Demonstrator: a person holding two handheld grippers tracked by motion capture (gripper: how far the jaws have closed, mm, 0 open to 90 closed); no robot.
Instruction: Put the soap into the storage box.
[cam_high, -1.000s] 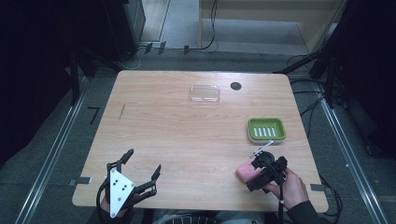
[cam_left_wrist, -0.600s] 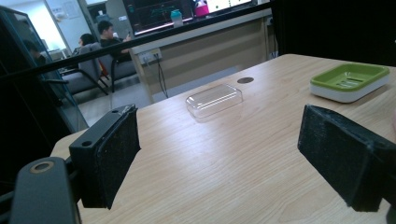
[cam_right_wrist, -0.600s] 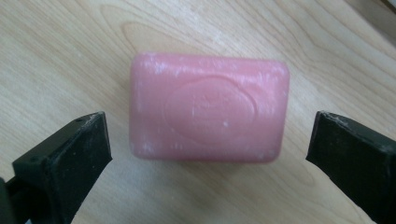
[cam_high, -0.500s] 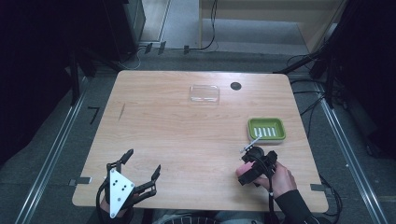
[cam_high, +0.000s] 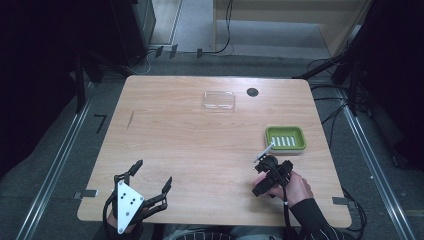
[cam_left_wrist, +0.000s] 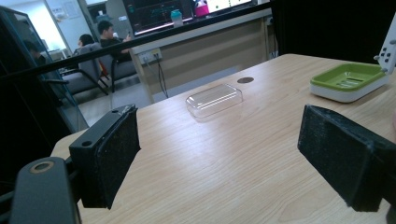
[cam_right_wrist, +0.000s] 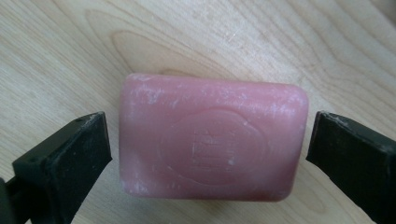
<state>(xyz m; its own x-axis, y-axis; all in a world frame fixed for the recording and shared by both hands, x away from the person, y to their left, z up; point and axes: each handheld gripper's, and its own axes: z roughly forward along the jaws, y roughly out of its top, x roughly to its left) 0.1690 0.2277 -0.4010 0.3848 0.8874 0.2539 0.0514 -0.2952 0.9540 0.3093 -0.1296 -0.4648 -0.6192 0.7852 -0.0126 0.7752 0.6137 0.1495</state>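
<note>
- The pink soap bar lies flat on the wooden table, near its front right part, with a stamped emblem facing up and whitish scuffs along its edges.
- The right gripper is lowered over the bar, its two black jaws spread wide and standing just off the bar's short ends, one on each side, with a sliver of bare wood showing between each pad and the soap. This looks like the line-up for a lengthwise pinch, not yet closed.
- In the high view the right gripper and the hand holding it cover the bar, so it cannot be made out there.
- The green soap dish, on a white base with a ribbed floor, sits just beyond and to the right of that gripper; judging by its nearness, it is the likely place for the bar. Nothing stands between the two.
- A clear plastic lid lies farther back near the table's middle, with a small dark round hole beside it; both are well apart from the soap.
- The left gripper rests at the front left edge, jaws wide and holding nothing, well away from the work and pointing toward the clear lid.
</note>
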